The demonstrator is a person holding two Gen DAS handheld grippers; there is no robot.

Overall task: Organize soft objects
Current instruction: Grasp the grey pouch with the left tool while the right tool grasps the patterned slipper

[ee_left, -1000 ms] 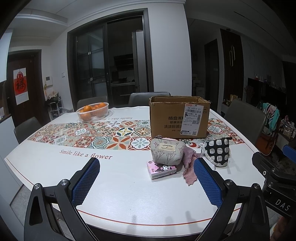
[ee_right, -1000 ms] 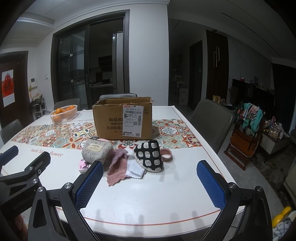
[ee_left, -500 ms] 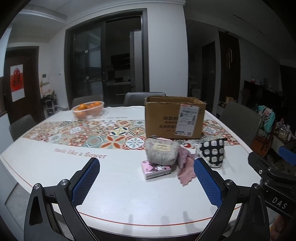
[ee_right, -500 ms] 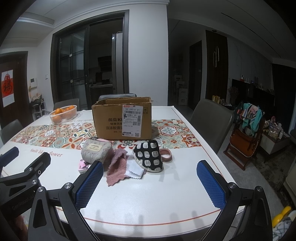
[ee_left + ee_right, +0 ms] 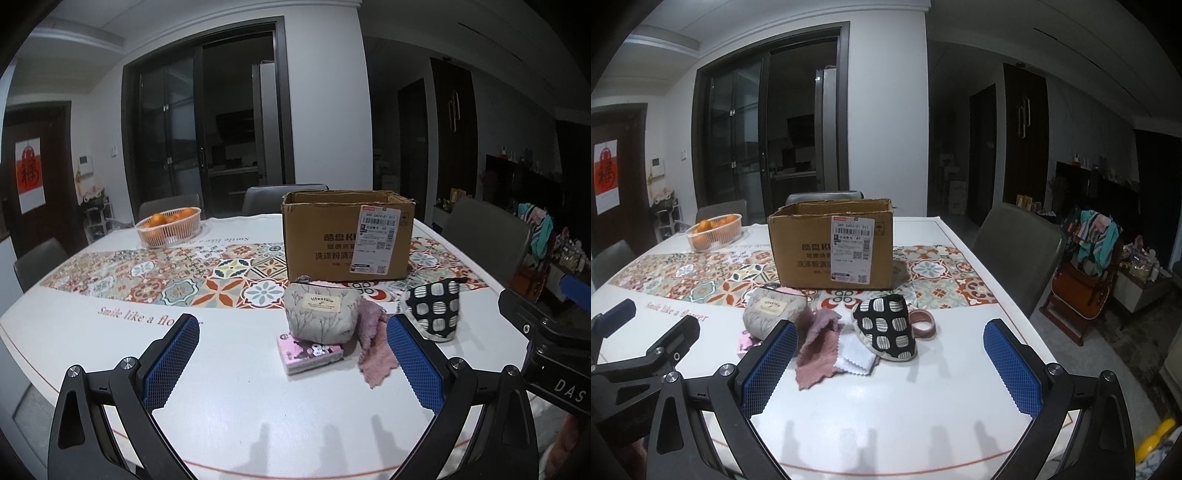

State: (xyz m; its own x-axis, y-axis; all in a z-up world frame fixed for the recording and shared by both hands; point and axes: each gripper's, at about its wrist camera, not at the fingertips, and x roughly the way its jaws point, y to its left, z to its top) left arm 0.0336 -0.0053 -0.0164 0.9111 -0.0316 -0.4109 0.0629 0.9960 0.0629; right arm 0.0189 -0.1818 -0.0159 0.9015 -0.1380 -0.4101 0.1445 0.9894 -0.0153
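On the white table a grey fabric pouch (image 5: pixel 320 313) lies on a pink tissue pack (image 5: pixel 309 353), beside a pink cloth (image 5: pixel 375 341) and a black-and-white patterned pouch (image 5: pixel 435 308). Behind them stands an open cardboard box (image 5: pixel 347 236). The right wrist view shows the same grey pouch (image 5: pixel 774 308), pink cloth (image 5: pixel 817 345), a white cloth (image 5: pixel 856 357), the patterned pouch (image 5: pixel 886 326), a roll of tape (image 5: pixel 923 324) and the box (image 5: pixel 831 251). My left gripper (image 5: pixel 291 363) and right gripper (image 5: pixel 892 367) are both open and empty, held above the table's near edge.
A basket of oranges (image 5: pixel 169 226) stands at the far left of the table on the tiled runner (image 5: pixel 184 277). Grey chairs (image 5: pixel 1015 254) surround the table. A high chair with clothes (image 5: pixel 1086 273) stands on the floor to the right.
The left gripper has moved a little closer to the objects and turned slightly. The right gripper has barely moved. Nothing on the table has shifted.
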